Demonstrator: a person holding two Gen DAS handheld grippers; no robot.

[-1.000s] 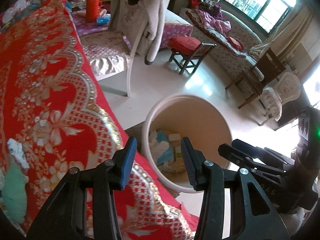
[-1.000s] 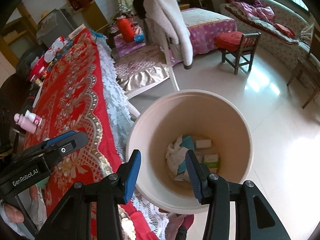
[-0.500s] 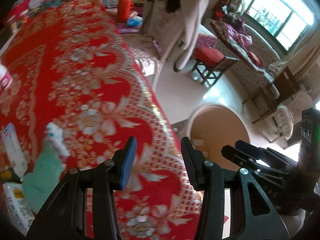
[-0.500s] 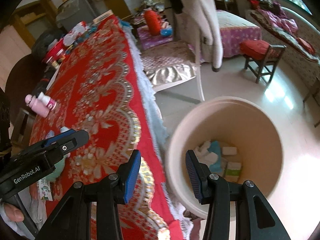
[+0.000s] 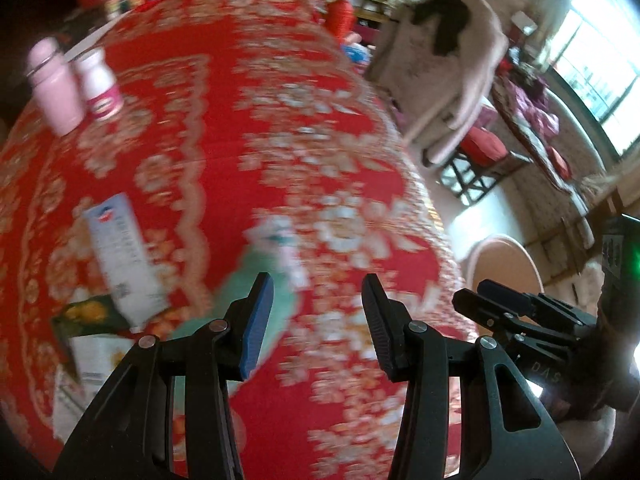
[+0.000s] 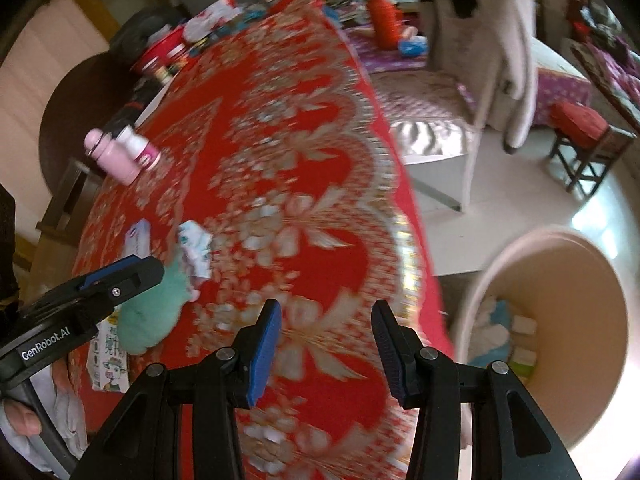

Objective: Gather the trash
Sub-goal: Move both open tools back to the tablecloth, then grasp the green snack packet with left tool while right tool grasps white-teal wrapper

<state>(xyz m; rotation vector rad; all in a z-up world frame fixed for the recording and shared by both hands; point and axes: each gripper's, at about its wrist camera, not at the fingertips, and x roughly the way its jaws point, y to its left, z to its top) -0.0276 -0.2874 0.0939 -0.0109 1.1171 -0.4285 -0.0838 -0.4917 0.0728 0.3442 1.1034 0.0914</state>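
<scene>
Over red tablecloth (image 6: 304,152) | left gripper (image 5: 316,312), right gripper (image 6: 324,340) hovering, fingers spread, pinching nothing | bin (image 6: 600,280) standing alongside

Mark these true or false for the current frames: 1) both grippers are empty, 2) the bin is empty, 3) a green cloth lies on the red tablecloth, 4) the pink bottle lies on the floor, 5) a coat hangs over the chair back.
1) True: the left gripper and the right gripper both stand open with nothing between the jaws.
2) False: the bin already holds crumpled paper and small packets at the bottom.
3) True: the green cloth lies on the red tablecloth, beside a crumpled wrapper.
4) False: the pink bottle is on the table.
5) True: the coat hangs over the chair.
</scene>
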